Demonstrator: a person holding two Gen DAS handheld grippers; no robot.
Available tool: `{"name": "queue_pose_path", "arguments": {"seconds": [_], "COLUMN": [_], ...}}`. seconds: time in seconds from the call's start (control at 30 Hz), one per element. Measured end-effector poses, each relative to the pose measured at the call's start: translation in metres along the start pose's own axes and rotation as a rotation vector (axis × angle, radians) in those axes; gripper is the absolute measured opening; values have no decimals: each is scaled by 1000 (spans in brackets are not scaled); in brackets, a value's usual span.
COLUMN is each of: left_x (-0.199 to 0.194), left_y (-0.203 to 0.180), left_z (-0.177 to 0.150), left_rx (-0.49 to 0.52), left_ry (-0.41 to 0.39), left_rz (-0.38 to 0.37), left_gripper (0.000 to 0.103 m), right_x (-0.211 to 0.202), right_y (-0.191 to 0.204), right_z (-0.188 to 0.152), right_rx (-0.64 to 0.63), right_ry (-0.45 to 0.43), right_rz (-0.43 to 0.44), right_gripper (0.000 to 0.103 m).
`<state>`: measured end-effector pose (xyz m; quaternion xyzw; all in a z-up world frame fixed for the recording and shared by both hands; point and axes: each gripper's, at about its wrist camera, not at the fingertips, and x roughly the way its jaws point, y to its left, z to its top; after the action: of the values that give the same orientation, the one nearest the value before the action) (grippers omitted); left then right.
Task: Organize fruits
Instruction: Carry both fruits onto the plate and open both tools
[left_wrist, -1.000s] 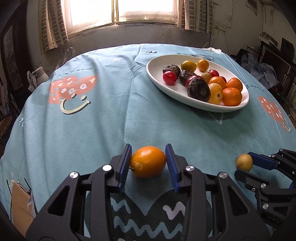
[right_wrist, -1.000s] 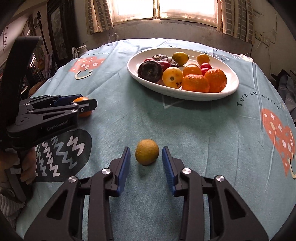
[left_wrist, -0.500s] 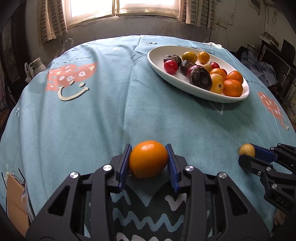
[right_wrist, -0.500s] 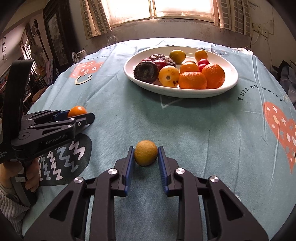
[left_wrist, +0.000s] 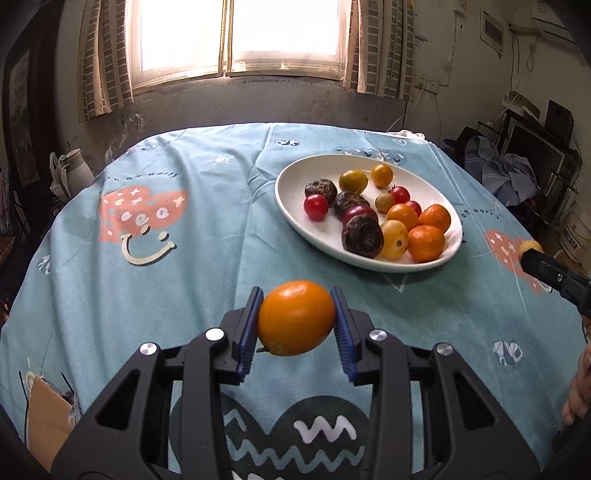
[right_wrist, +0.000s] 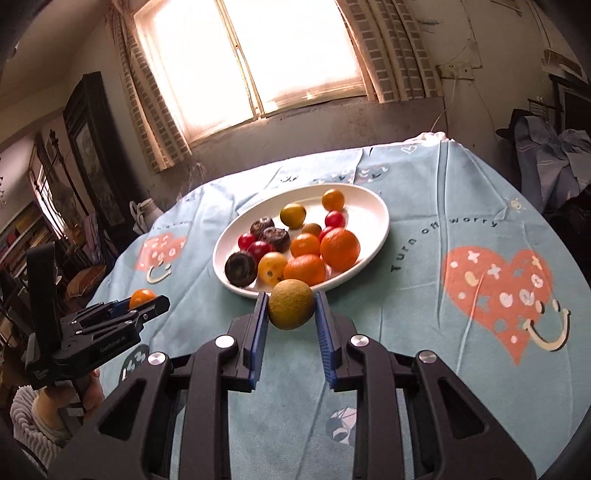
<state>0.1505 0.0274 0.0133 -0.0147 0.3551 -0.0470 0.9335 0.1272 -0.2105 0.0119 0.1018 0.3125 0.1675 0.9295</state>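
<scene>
Left wrist view. Left gripper (left_wrist: 297, 325) clamped on an orange fruit (left_wrist: 296, 317), both blue pads pressed against its sides; the fruit is clear of the teal tablecloth (left_wrist: 207, 236). White oval plate (left_wrist: 291, 214) at 1 o'clock from the gripper, well apart. It carries mixed fruit: oranges, red tomatoes, dark wrinkled fruits, yellow ones. At 3 o'clock, at the frame edge, the right gripper's tip (left_wrist: 532, 258) comes in with a yellowish fruit (left_wrist: 529, 244) at its end; jaw state not readable from here. Part of a hand (left_wrist: 578, 387) at the right edge.

Right wrist view. Right gripper (right_wrist: 291, 321) closed on the yellow-green fruit (right_wrist: 291, 303), pads tight on both sides, the fruit lifted off the cloth. It shows just in front of the plate's near rim (right_wrist: 373, 254), at 12 o'clock. Left gripper (right_wrist: 142, 308) at 9 o'clock, near the cloth's left side, the orange fruit (right_wrist: 142, 297) showing between its fingers. A hand (right_wrist: 70, 397) in a ribbed white sleeve (right_wrist: 31, 424) grips its handle.
</scene>
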Motion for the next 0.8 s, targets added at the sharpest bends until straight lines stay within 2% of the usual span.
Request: {"name": "queue_pose_path", "arguments": {"seconds": [0.13, 0.3, 0.53, 0.63, 0.67, 0.7, 0.73, 0.77, 0.8], "left_x": [10, 44, 98, 112, 114, 114, 112, 110, 107], "left_y": [-16, -33, -29, -26, -25, -25, -25, -26, -27], "left_z": [38, 68, 81, 78, 78, 77, 76, 76, 76], "left_rx": [21, 27, 4, 2, 5, 10, 13, 15, 21], "left_ry": [-23, -26, 29, 59, 59, 50, 36, 24, 18], "left_rz": [-2, -12, -18, -26, -27, -17, -3, 4, 6], "left_gripper": [37, 38, 38, 39, 43, 57, 66, 67, 67], "right_x": [2, 39, 125, 146, 146, 143, 141, 137, 131], "right_y": [-3, -1, 1, 0, 0, -1, -1, -1, -1], "right_z": [35, 70, 78, 77, 77, 77, 78, 79, 81], "right_rx": [-9, -12, 9, 3, 1, -2, -4, -4, 0], "right_ry": [-13, 4, 107, 159, 147, 131, 124, 122, 111], "right_rz": [-7, -5, 11, -11, -18, -18, -21, -24, -24], "right_gripper": [27, 27, 27, 28, 29, 30, 33, 35, 48]}}
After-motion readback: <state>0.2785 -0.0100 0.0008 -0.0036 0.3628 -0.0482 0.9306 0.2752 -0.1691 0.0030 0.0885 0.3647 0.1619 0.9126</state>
